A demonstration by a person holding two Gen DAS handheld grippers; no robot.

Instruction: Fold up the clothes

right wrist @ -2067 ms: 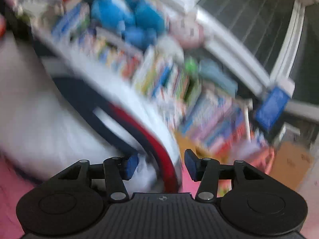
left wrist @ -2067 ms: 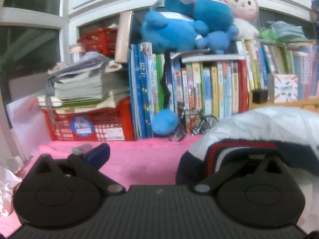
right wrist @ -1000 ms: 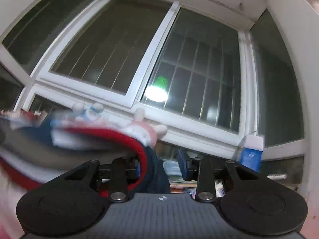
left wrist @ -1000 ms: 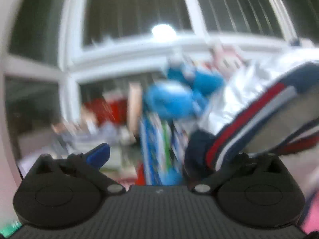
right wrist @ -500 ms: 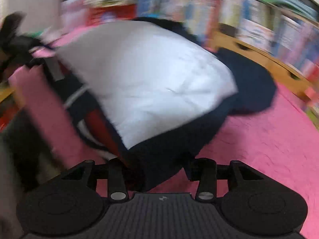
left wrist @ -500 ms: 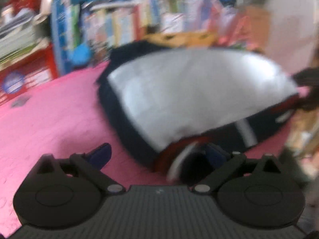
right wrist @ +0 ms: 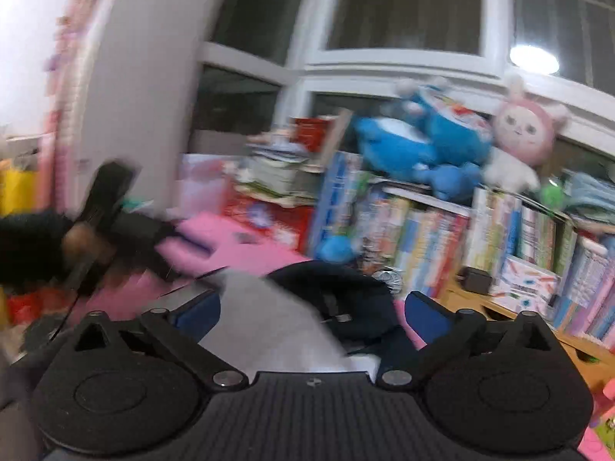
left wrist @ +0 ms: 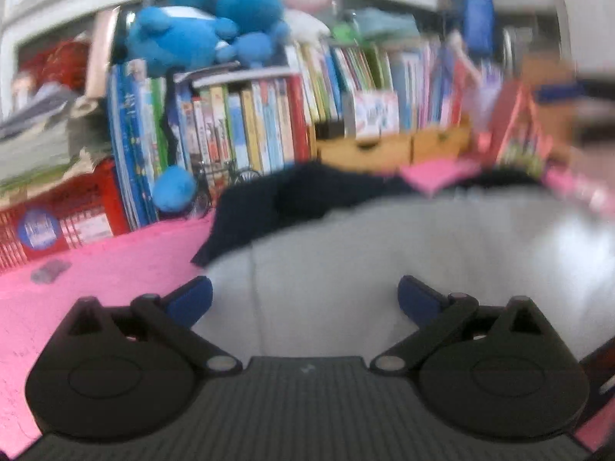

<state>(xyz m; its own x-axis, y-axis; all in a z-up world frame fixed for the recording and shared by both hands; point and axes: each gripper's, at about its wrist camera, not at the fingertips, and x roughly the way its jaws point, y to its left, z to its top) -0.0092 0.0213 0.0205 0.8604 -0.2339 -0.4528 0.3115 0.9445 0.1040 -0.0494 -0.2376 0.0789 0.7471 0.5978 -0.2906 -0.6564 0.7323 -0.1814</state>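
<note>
A white garment with navy sleeves and collar (left wrist: 384,253) lies on the pink surface (left wrist: 96,269). My left gripper (left wrist: 305,301) is open and empty just above its white near part. In the right wrist view the same garment (right wrist: 284,319) lies under my right gripper (right wrist: 311,313), which is open and empty, with the navy part (right wrist: 346,292) beyond it. The other gripper and the hand holding it (right wrist: 96,223) show blurred at the left of that view.
A row of books (left wrist: 250,126) with blue and pink plush toys (left wrist: 215,34) on top lines the back. A red crate (left wrist: 57,219) with stacked papers stands at the left. A wooden box (left wrist: 392,150) sits behind the garment.
Both grippers lifted the garment, swung it over and laid it down on the pink surface. Both have let go and stand wide open. The views are still blurred from motion.
</note>
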